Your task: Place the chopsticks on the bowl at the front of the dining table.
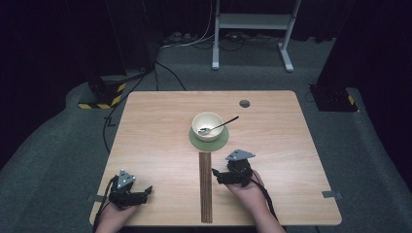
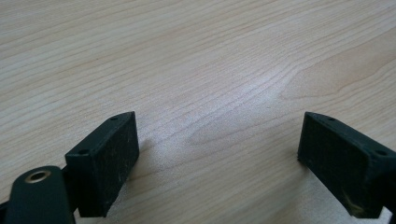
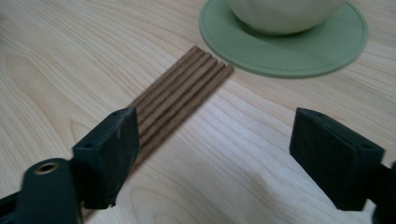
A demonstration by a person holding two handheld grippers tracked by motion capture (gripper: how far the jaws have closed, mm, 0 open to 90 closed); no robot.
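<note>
Right hand-held gripper (image 1: 217,175) wide open, empty, beside sticks (image 1: 206,187) | left hand-held gripper (image 1: 145,192) open, empty, parked on bare bench (image 1: 155,126) | likely lining up a pickup

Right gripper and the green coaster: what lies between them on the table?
Bare table; the right gripper faces the green coaster across it in the right gripper view. The brown sticks lie just beside that stretch.
</note>
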